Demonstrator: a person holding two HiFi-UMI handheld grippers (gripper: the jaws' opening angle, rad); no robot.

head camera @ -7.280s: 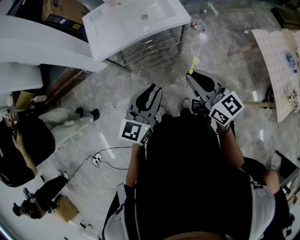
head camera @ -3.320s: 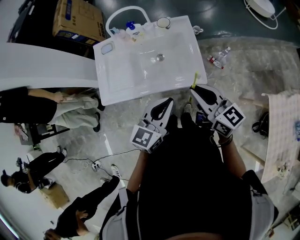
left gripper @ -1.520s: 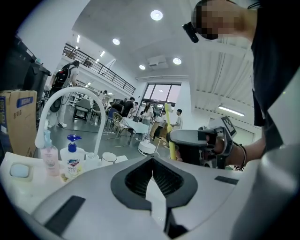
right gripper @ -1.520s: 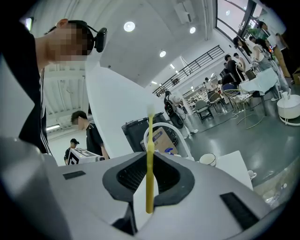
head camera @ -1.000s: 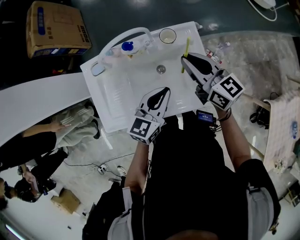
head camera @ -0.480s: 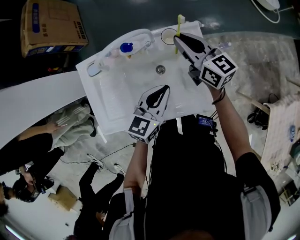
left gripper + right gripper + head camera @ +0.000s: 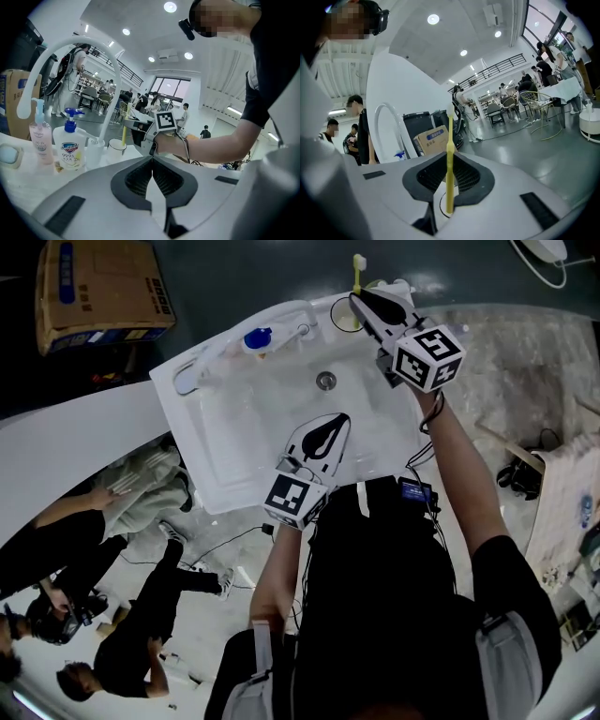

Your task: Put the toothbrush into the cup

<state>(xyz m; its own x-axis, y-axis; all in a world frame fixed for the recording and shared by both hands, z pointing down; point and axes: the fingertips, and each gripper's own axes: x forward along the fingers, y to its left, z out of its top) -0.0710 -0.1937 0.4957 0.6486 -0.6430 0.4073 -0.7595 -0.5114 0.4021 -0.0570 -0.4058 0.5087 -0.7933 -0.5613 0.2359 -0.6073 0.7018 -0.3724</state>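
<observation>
Lowering the toothbrush (image 7: 449, 140) straight down is, I judge, what this step needs. The right gripper (image 7: 450, 177) clamps the yellow handle low on its length. The handle's lower end sits at the pale rim of the cup (image 7: 440, 204), at the bottom centre of the right gripper view. Best to hold it plumb over the mouth and let go only once the end is well inside, lest the cup tip. The brush's long axis runs vertically in that frame, bristle head up. In the head view it stands at top centre, by the sink's (image 7: 225, 418) back edge. The left gripper (image 7: 336, 420), jaws pressed together on nothing, hovers over the basin mid-frame.
</observation>
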